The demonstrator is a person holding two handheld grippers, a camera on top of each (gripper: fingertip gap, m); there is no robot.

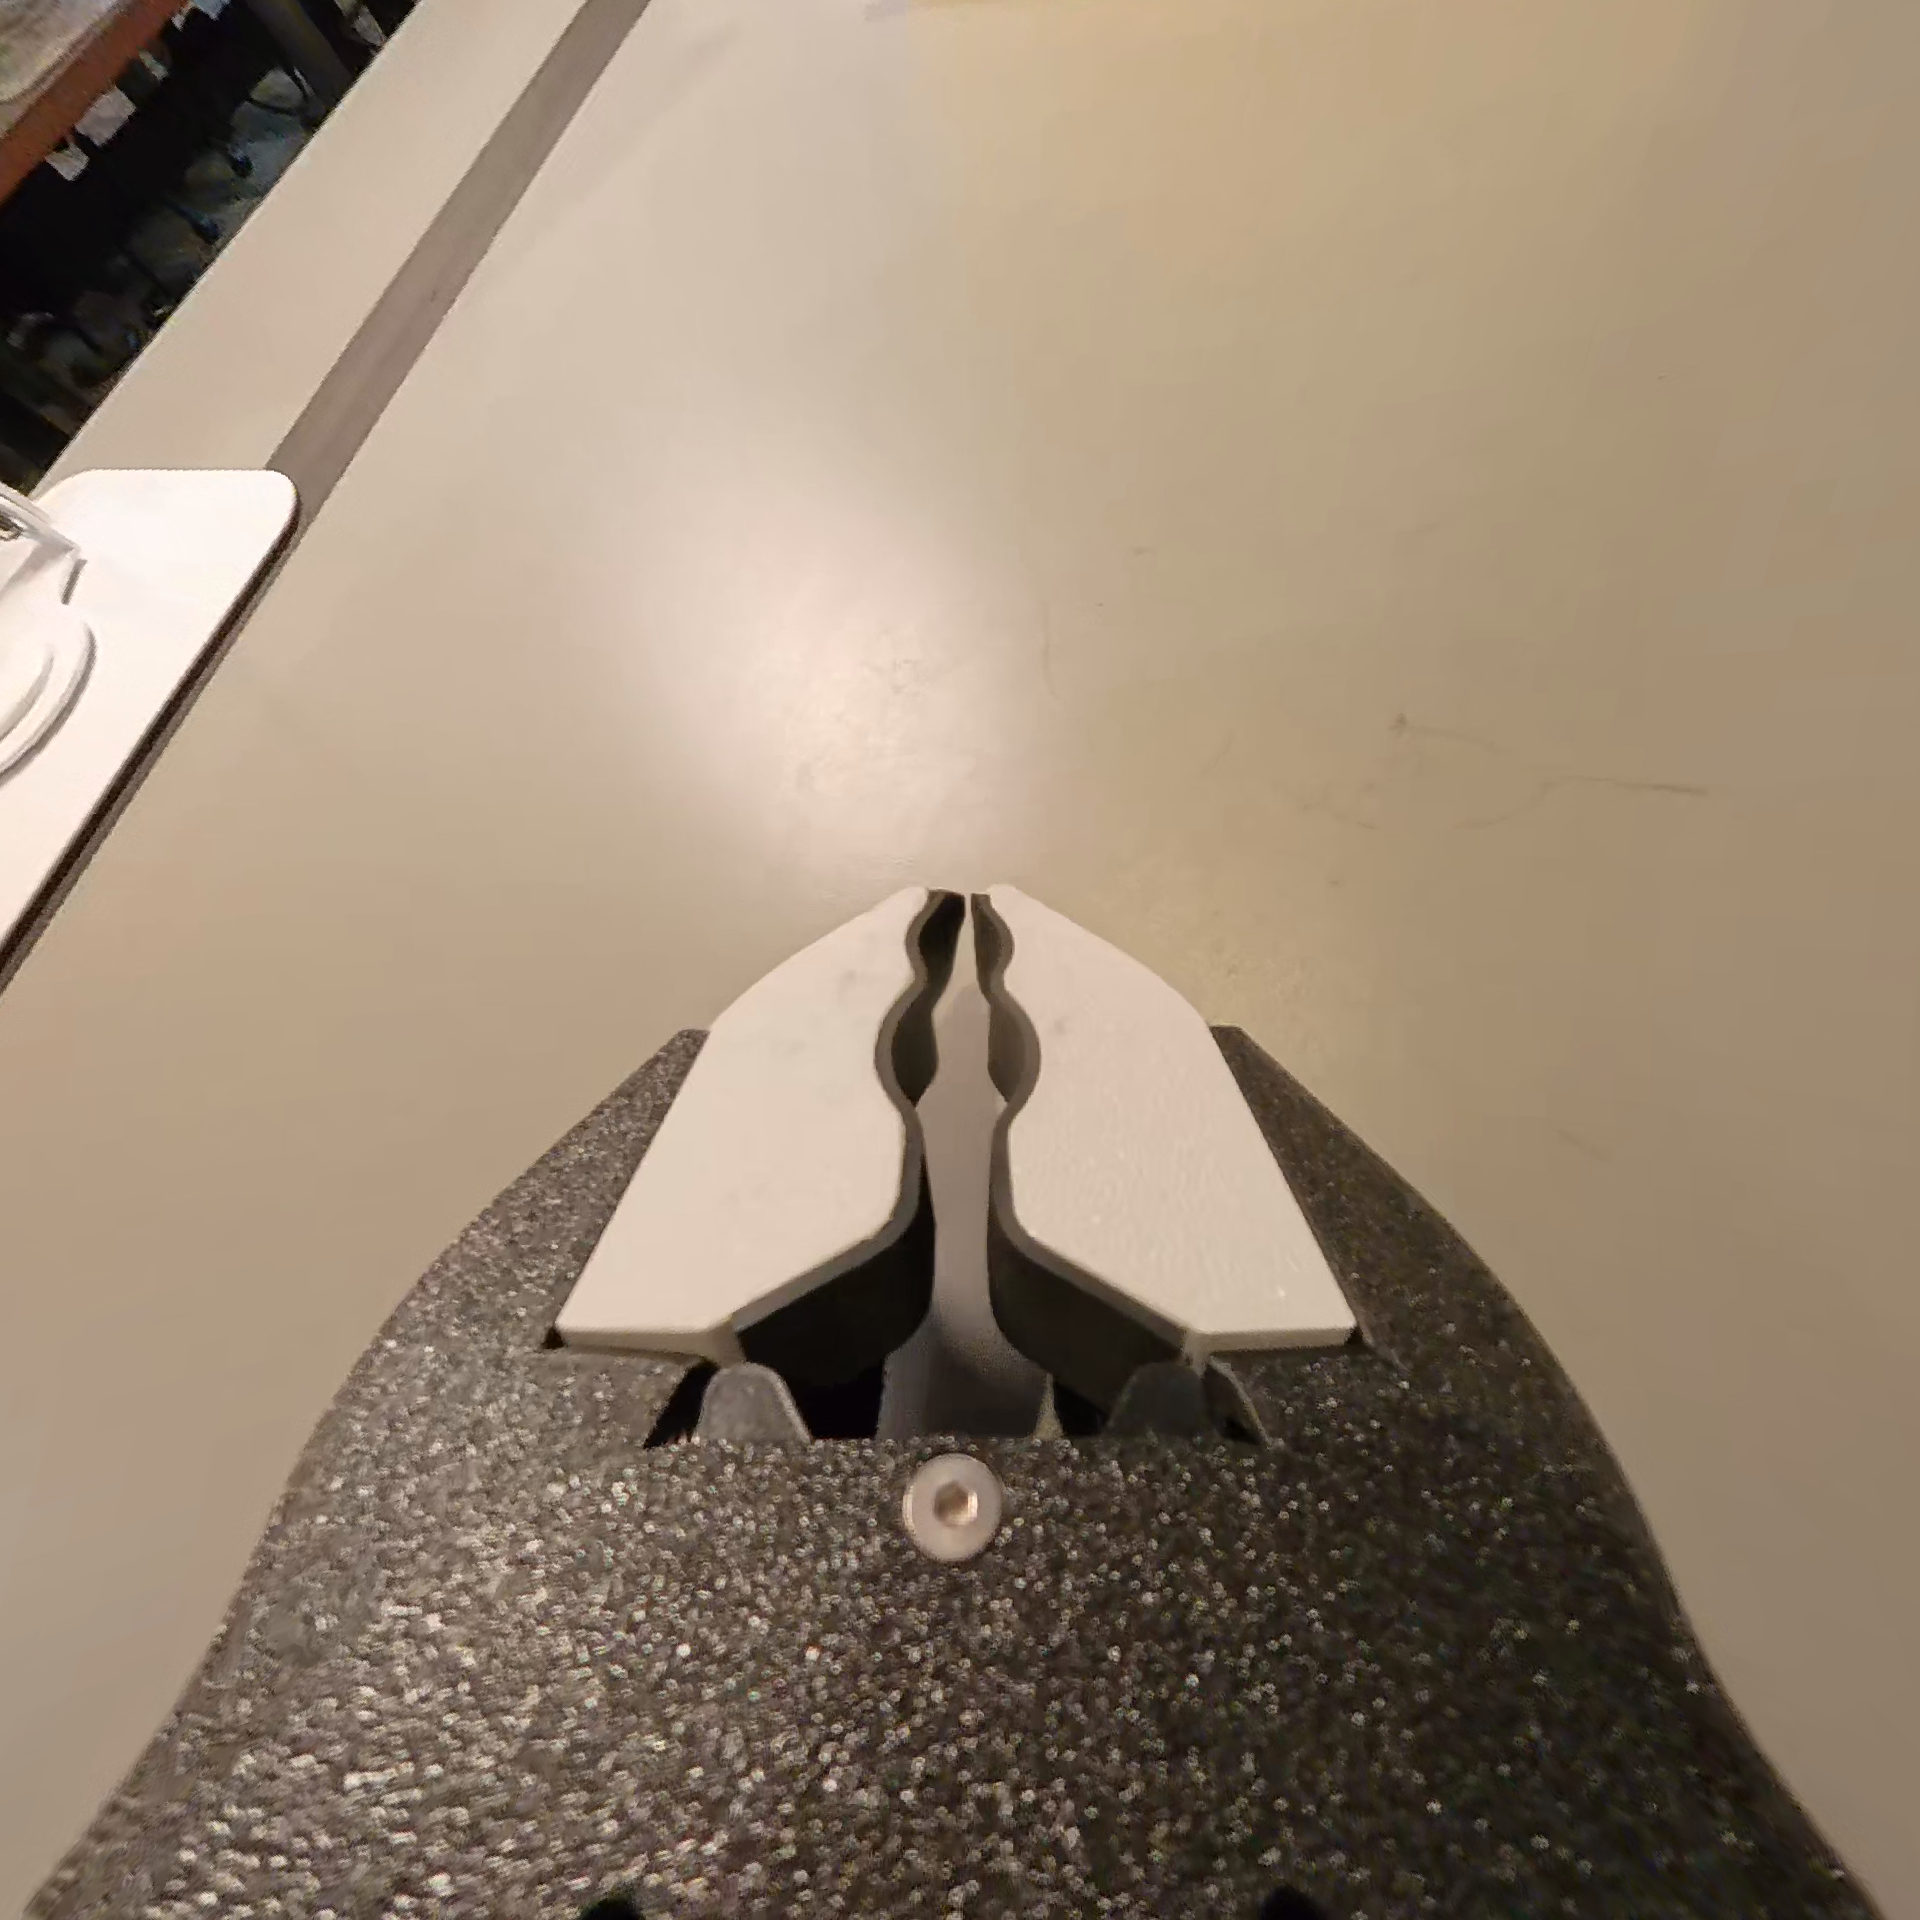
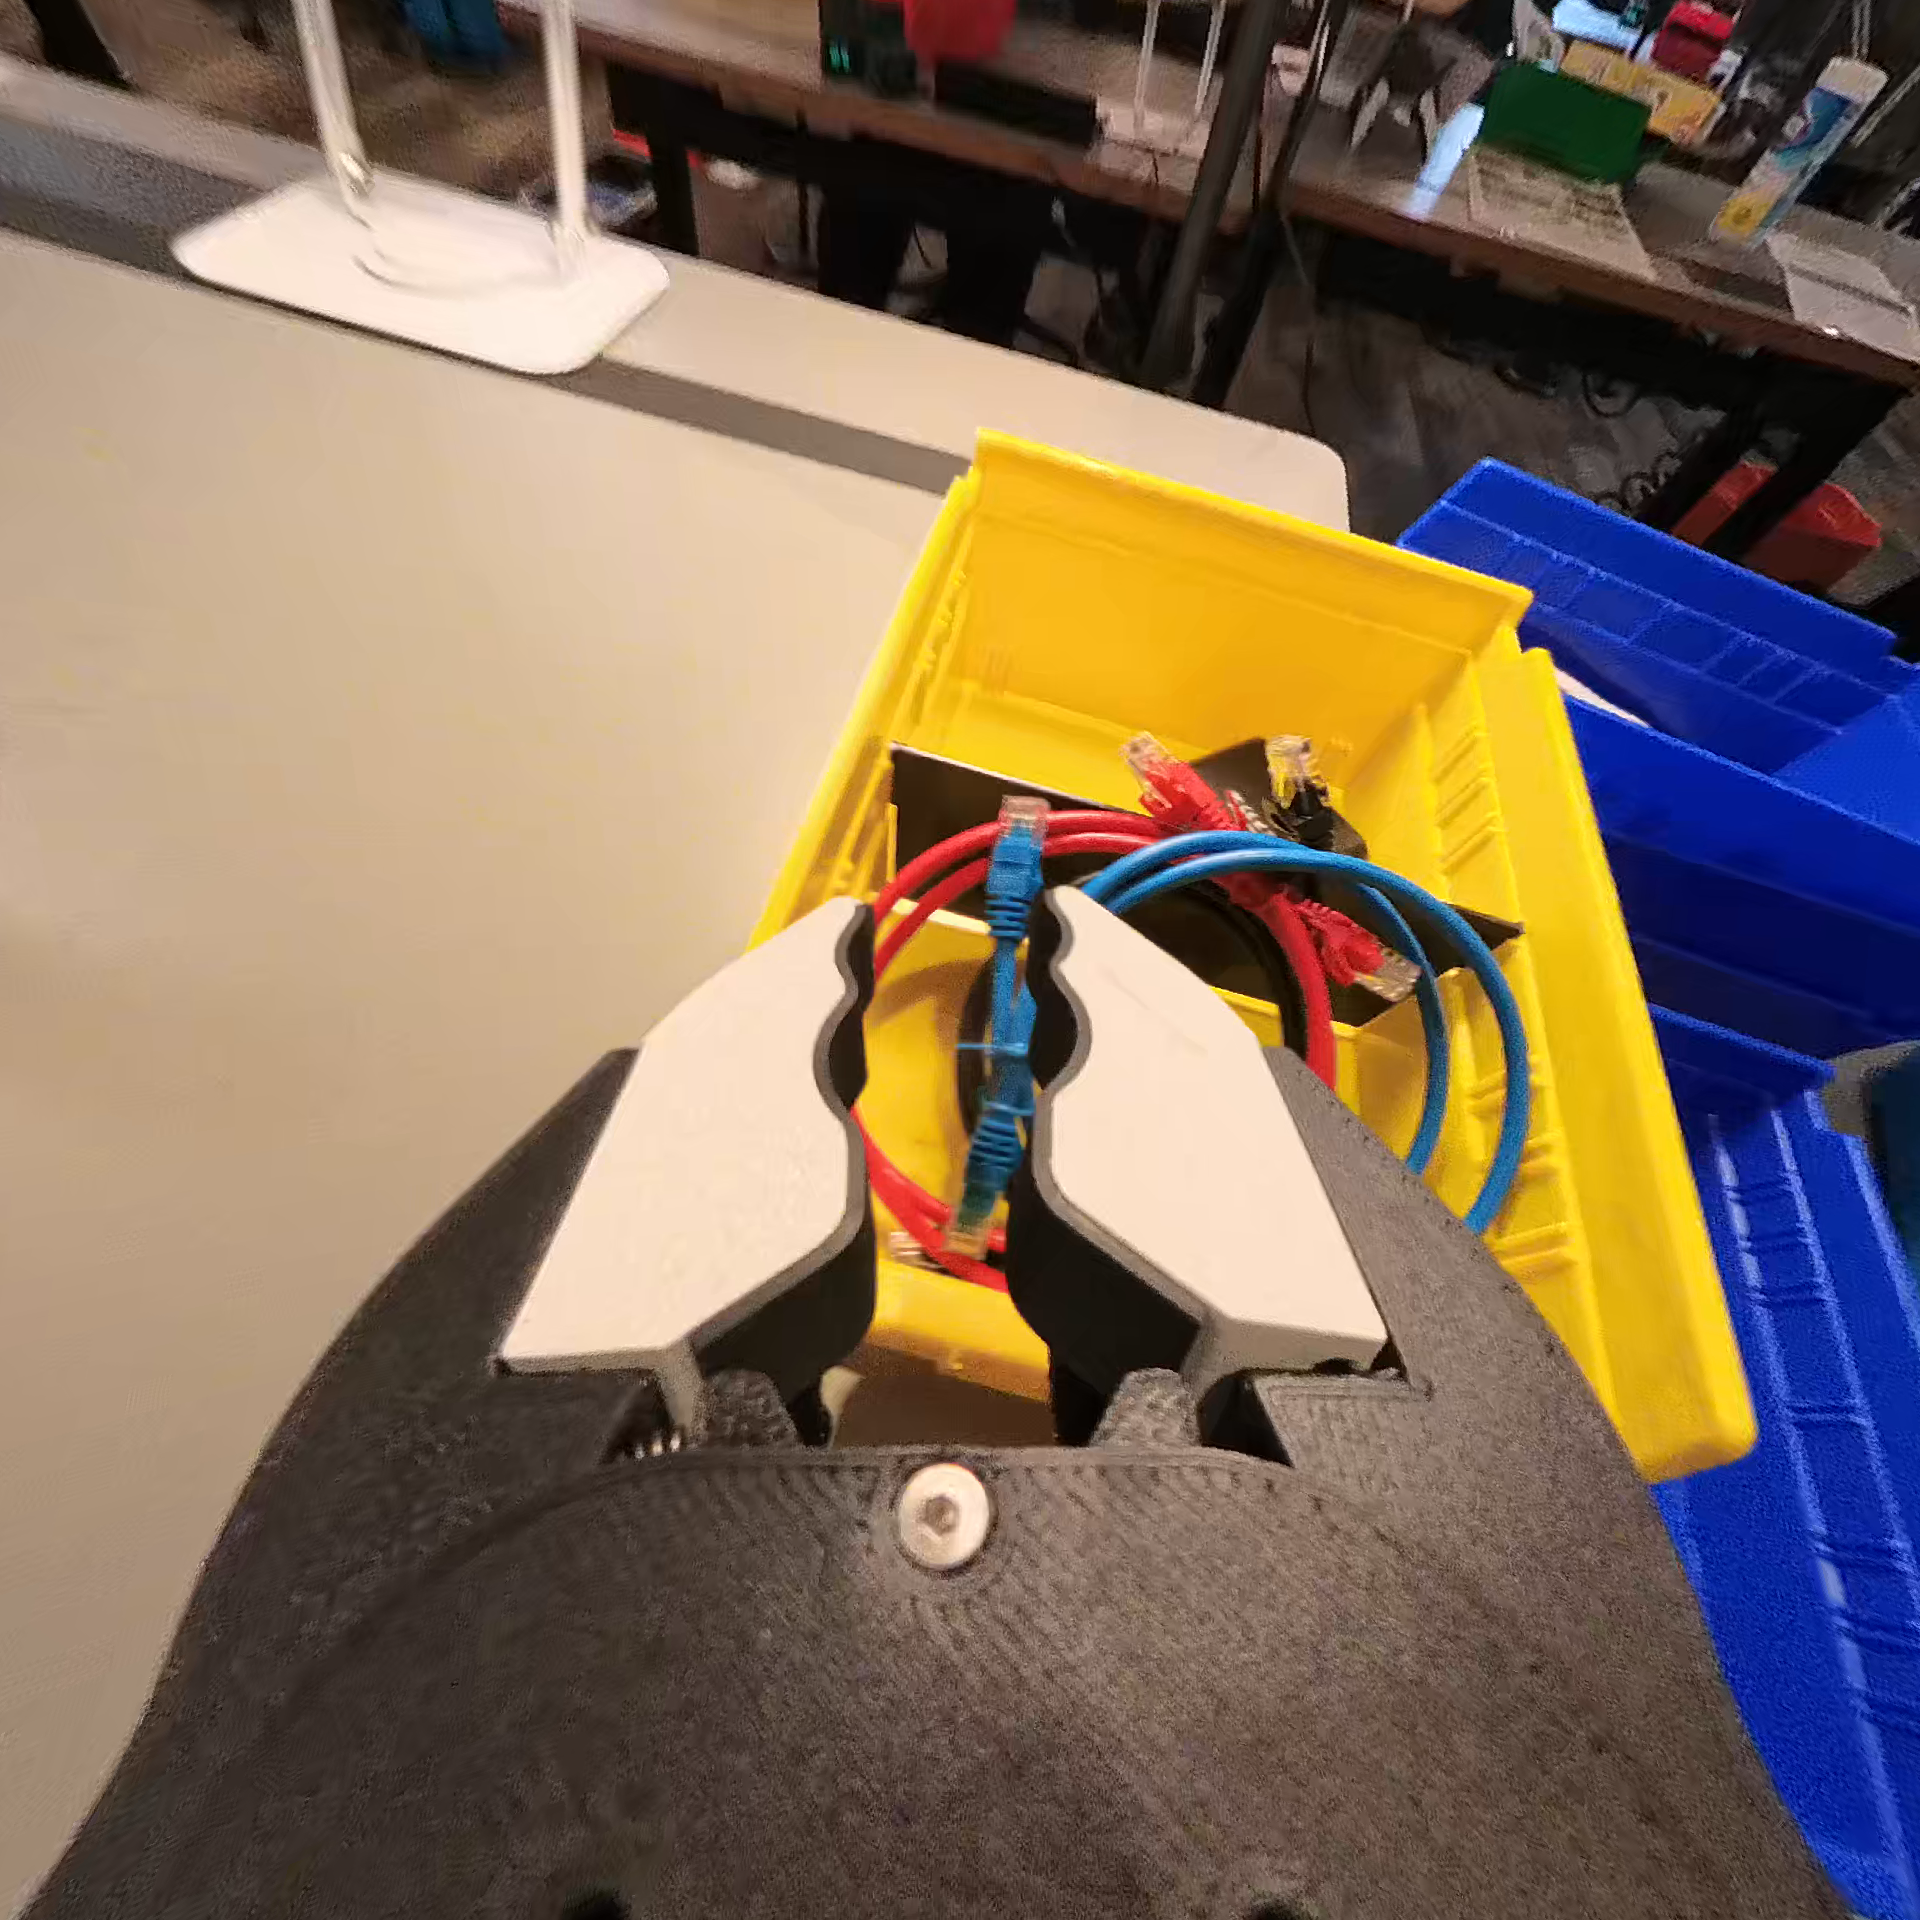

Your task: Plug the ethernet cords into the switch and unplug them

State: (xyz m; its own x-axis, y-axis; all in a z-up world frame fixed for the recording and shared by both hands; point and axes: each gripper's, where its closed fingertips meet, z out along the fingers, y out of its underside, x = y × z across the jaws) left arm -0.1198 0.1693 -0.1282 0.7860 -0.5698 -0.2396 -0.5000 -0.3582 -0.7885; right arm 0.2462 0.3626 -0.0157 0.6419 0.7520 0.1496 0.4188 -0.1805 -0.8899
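Right now, right tool spread apart, empty, poised above yellow bin at the bench edge, with blue cord running lengthwise through the gap between the fingers, not yet pinched. Red cord and a black one coiled alongside in the same bin, over what looks like the black switch, mostly hidden. Left tool clenched on nothing, tips nearly touching, hovering over bare bench, well apart from the bin. Cords: light, limp, springy in their coils, likely to tangle and drag neighbours up. Clear plugs small, with brittle latch tabs. Best taken on the ribbed boot just behind the plug, not mid-cable and not on the tab. Blue bins just beside.
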